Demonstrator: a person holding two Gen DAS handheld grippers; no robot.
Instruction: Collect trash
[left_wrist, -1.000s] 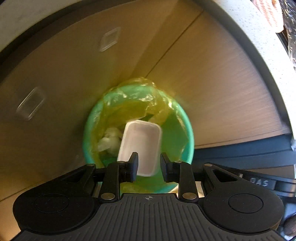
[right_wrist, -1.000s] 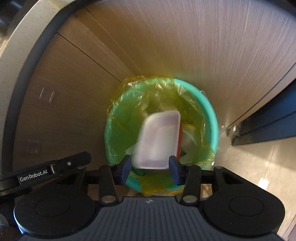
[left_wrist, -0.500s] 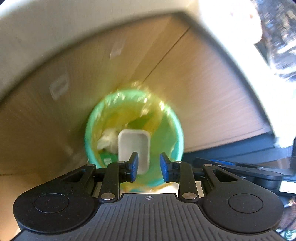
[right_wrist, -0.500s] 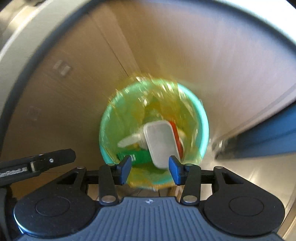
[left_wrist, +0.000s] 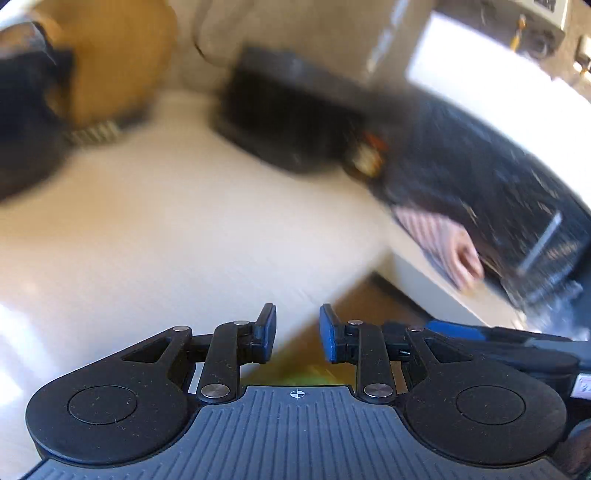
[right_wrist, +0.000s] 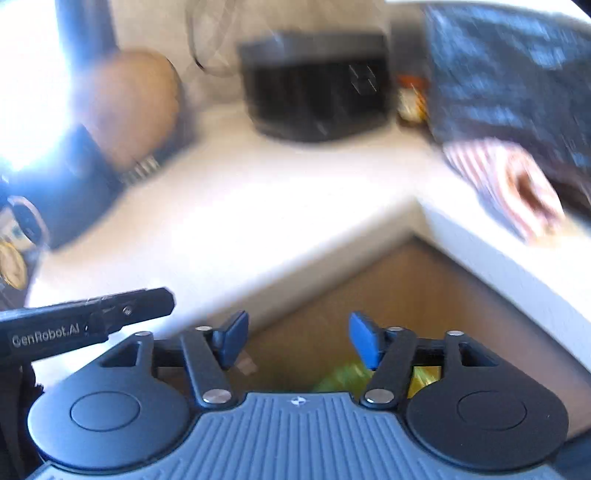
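Lettering reading "GenRobot.AI" is showing in pale print on the dark side bar of the left gripper (right_wrist: 86, 325), which is reaching into the right wrist view from the left edge. A small white label at the right edge of the left wrist view is appearing too blurred to read. Printing on the dark packaging lying on the bench (right_wrist: 258, 206) is smearing into illegible streaks in both views.

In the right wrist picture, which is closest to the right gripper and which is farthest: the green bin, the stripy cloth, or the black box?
1. Green bin, just below the right gripper.
2. Stripy cloth, on the counter, right.
3. Black box, at the counter's back.
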